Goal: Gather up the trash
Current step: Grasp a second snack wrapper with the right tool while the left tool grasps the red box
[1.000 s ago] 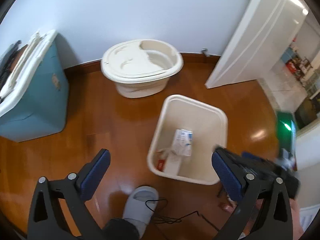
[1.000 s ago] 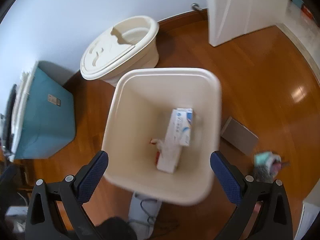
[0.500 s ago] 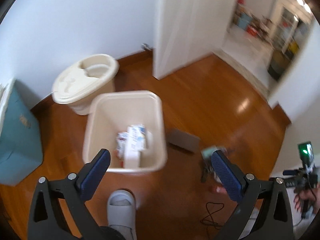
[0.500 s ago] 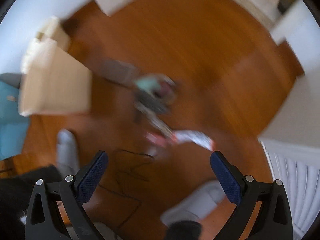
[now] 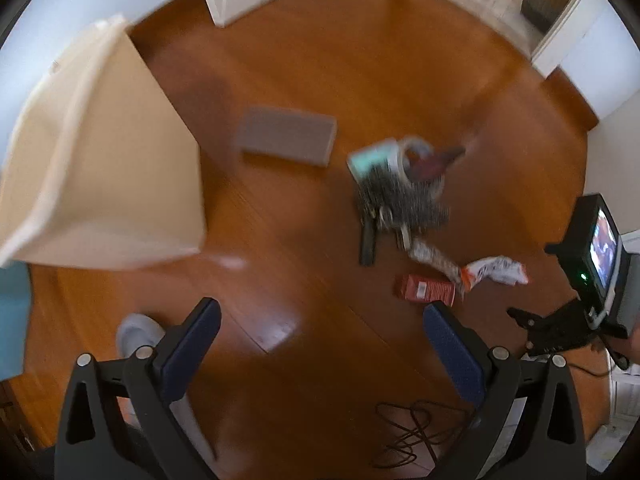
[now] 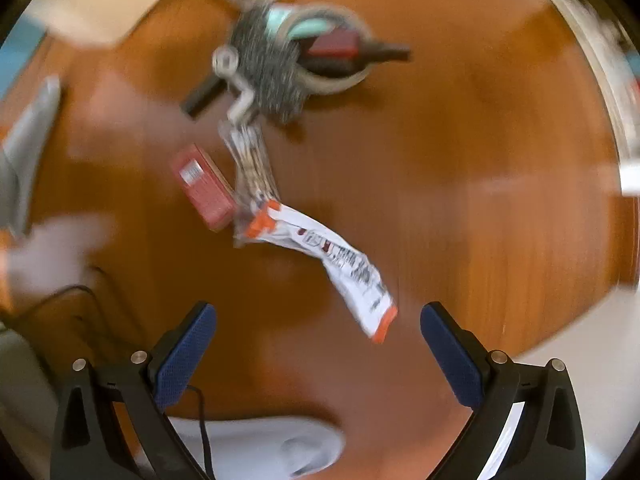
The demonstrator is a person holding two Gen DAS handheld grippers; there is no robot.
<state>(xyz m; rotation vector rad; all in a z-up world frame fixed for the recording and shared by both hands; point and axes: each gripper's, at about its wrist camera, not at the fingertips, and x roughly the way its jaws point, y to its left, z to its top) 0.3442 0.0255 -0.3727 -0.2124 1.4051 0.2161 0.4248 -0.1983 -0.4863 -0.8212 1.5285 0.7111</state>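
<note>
Although both views are smeared by motion blur, the scatter of trash on the glossy brown wooden floor [image 5: 328,60] can be made out. The left tool [image 5: 322,334] hangs above the boards with its blue-padded jaws spread wide and nothing between them; the right tool [image 6: 318,340] is likewise splayed and empty, poised over the crumpled white-and-orange plastic wrapper [image 6: 336,258], whose lower end lies between its jaws in the picture. Just beside the wrapper's upper end sits the small red cardboard box [image 6: 204,186], and a clear printed wrapper [image 6: 250,160] touches both. Farther off, a tangled heap of speckled grey material with a teal piece and a pale ring [image 6: 288,56] is too blurred to identify. The flat grey rectangular box [image 5: 286,136] lies between that heap and the cream plastic waste bin [image 5: 100,152], whose interior is hidden from this angle. A grey slipper [image 6: 272,448] is cut off at the bottom edge.
</note>
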